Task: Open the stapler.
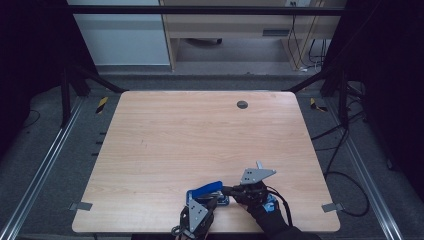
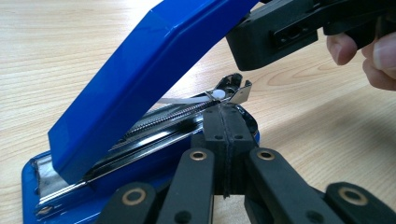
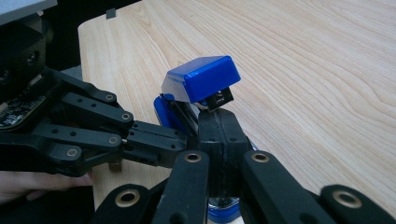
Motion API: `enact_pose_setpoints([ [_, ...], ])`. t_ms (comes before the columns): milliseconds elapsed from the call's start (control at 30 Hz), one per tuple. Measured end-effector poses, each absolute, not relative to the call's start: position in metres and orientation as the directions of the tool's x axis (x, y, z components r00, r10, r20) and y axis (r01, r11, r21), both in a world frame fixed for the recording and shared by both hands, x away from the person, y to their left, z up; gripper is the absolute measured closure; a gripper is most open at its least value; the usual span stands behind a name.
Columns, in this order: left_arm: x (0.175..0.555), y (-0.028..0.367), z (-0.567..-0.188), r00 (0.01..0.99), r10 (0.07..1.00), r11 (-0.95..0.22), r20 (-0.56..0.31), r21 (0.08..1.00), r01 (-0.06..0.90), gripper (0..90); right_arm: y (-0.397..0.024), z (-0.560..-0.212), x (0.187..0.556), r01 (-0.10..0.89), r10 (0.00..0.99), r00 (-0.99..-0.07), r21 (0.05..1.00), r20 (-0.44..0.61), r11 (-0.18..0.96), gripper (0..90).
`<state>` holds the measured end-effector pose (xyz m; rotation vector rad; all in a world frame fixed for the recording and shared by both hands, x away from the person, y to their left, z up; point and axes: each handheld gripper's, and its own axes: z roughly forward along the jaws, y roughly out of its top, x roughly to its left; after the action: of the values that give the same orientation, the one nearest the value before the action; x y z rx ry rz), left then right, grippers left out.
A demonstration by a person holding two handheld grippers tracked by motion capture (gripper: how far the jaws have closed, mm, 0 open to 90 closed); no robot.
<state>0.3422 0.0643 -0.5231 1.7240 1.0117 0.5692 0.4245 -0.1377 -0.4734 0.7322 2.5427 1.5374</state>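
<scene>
High view first: blue stapler (image 1: 207, 192) sitting near the front edge of the wooden table (image 1: 200, 135), lid swung up and open. Left gripper (image 1: 199, 212) just behind it at the table's near edge, right gripper (image 1: 235, 190) reaching in from the right, tips at the stapler's raised end.

Over to the left gripper view: jaws pressed together, tips resting against the stapler's metal staple track (image 2: 163, 119) beside the white pusher. Blue lid (image 2: 140, 79) slanting overhead, the other gripper's black jaws up against its far end.

Now the right gripper view: jaws pressed tight too, tips right at the stapler's base (image 3: 219, 210) below the lifted lid (image 3: 203, 79). Left gripper's linkage crossing in from the left.
</scene>
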Motion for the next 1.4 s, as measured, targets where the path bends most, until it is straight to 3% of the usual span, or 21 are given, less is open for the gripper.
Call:
enact_pose_setpoints([
  [1400,0.3441,0.0617,-0.5288,0.535,0.842,-0.146,-0.065,0.929,0.342,89.8,-0.1307,-0.4646,0.4258,0.317,0.407,-0.899,0.882,0.162,0.349,90.0],
])
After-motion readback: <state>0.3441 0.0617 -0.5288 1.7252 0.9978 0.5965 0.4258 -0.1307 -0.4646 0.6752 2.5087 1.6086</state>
